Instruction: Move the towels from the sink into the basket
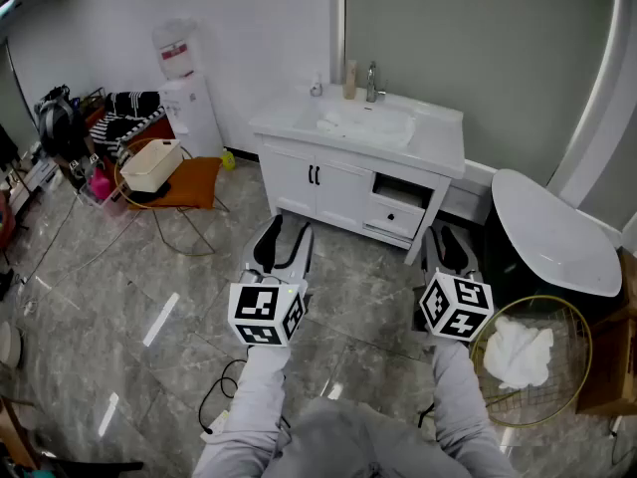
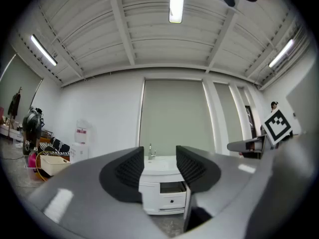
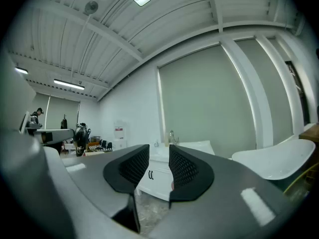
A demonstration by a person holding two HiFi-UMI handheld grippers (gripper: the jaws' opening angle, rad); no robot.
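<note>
The white sink (image 1: 363, 122) sits in a vanity (image 1: 299, 172) against the far wall; I cannot make out a towel in the basin from here. A white towel (image 1: 518, 352) lies in the gold wire basket (image 1: 580, 319) on the floor at my right. My left gripper (image 1: 286, 235) and right gripper (image 1: 445, 233) are held out side by side, both pointing at the vanity from a step away. The left gripper (image 2: 159, 166) has a narrow gap with nothing in it. The right gripper (image 3: 159, 164) is also slightly apart and empty.
One vanity drawer (image 1: 398, 207) stands pulled out. A white bathtub (image 1: 552, 232) is beside the basket. At the left are a water dispenser (image 1: 184, 98) and an orange seat with a cream bin (image 1: 149, 165). A cable (image 1: 214, 396) lies on the floor.
</note>
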